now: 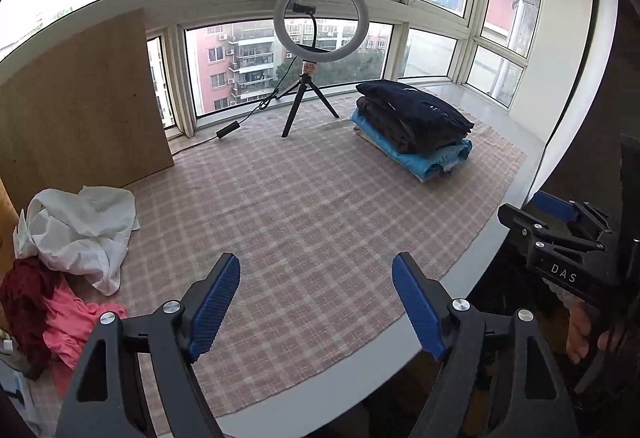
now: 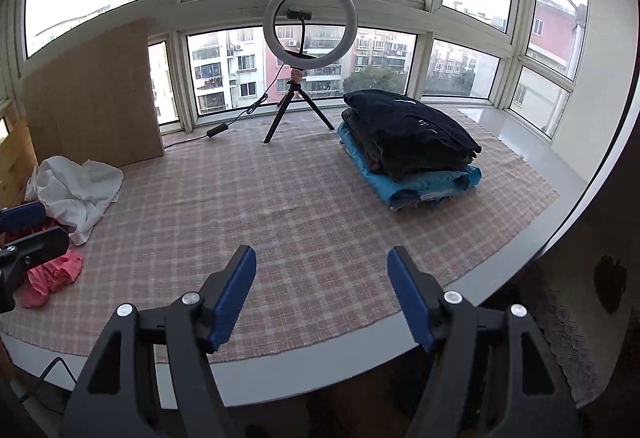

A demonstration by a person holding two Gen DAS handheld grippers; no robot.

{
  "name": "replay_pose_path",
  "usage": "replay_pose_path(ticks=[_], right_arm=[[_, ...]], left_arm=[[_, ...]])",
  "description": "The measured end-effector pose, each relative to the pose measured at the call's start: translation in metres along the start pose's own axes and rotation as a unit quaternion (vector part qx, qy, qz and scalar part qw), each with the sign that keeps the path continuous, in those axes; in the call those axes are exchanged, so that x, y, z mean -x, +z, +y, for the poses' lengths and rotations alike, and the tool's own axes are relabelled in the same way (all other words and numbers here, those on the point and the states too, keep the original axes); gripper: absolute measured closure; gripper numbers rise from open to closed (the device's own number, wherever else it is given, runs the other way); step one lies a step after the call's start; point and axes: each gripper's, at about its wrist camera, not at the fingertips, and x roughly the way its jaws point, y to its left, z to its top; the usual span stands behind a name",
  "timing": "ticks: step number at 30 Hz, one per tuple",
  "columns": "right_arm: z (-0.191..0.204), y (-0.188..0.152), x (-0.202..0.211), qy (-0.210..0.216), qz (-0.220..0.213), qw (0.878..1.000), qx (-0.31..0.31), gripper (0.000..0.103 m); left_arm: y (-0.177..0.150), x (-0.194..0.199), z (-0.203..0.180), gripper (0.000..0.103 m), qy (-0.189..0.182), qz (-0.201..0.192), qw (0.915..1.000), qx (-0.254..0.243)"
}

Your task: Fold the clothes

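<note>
A heap of unfolded clothes lies at the left: a crumpled white garment [image 1: 82, 228] [image 2: 76, 189], a pink one [image 1: 74, 326] [image 2: 50, 276] and a dark red one [image 1: 26, 302]. At the far right a folded stack [image 1: 416, 125] [image 2: 408, 141] has dark garments on top of a blue one. My left gripper [image 1: 316, 298] hovers open over the checked cloth near the table's front edge, nothing between its blue pads. My right gripper [image 2: 322, 292] is open and empty too, over the front edge; it also shows at the right in the left wrist view [image 1: 560, 222].
A pink checked cloth [image 1: 304, 205] [image 2: 280, 213] covers the white table by the windows. A ring light on a tripod [image 1: 316, 49] [image 2: 304, 49] stands at the back with its cable trailing left. A brown board [image 1: 80, 105] [image 2: 92, 97] leans at the back left.
</note>
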Motion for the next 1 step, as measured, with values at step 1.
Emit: replay_pose_path(ticks=[1], right_arm=[[-0.0012,-0.0001,-0.0003,-0.001,0.001,1.0,-0.002,0.035]], left_arm=[[0.0003,0.0005,0.0003,0.025,-0.004,-0.001,1.0,0.0]])
